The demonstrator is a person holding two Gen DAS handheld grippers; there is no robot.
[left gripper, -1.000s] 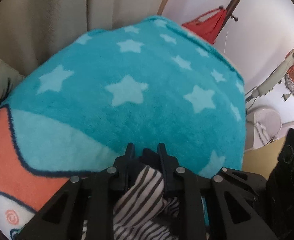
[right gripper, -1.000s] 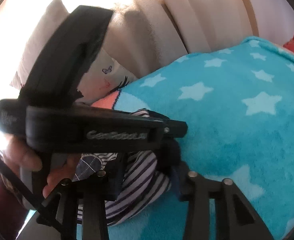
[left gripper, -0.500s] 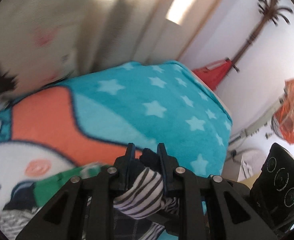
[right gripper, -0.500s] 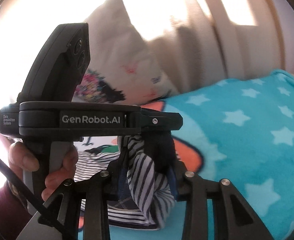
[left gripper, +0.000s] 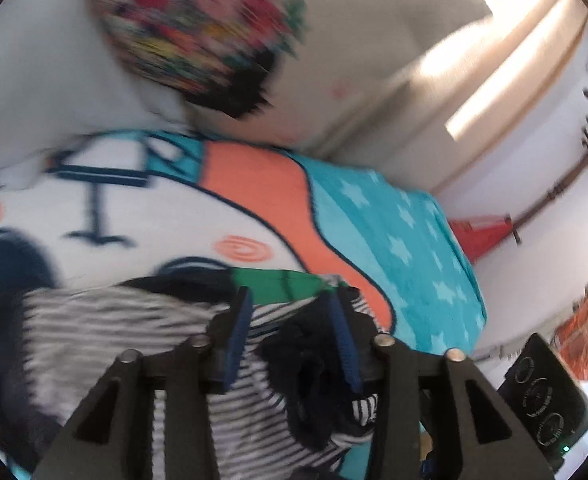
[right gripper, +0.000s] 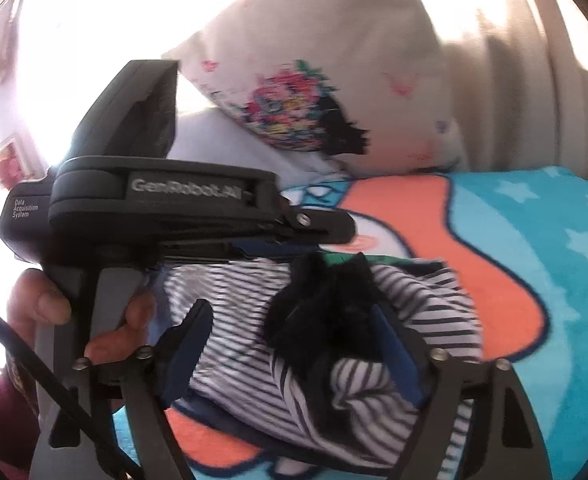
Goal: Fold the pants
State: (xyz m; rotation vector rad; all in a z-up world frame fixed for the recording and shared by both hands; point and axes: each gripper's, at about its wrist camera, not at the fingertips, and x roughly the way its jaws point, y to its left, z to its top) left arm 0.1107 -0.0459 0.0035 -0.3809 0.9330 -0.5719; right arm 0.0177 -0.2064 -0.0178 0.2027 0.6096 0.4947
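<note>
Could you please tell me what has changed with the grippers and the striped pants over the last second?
Both grippers have opened: the left gripper and right gripper, each clamped on the striped pants before, now stand with jaws apart and the fabric loose between them. The pants have come down onto the cartoon blanket. The blanket and the pillow stayed put.

The left black two-finger gripper with blue pads (left gripper: 290, 312) stood with its jaws parted, dark striped cloth lying loosely between them; the right black two-finger gripper with blue pads (right gripper: 290, 328) was likewise spread wide; the person's bare left hand (right gripper: 74, 320) clasped the left gripper's grey handle.
</note>
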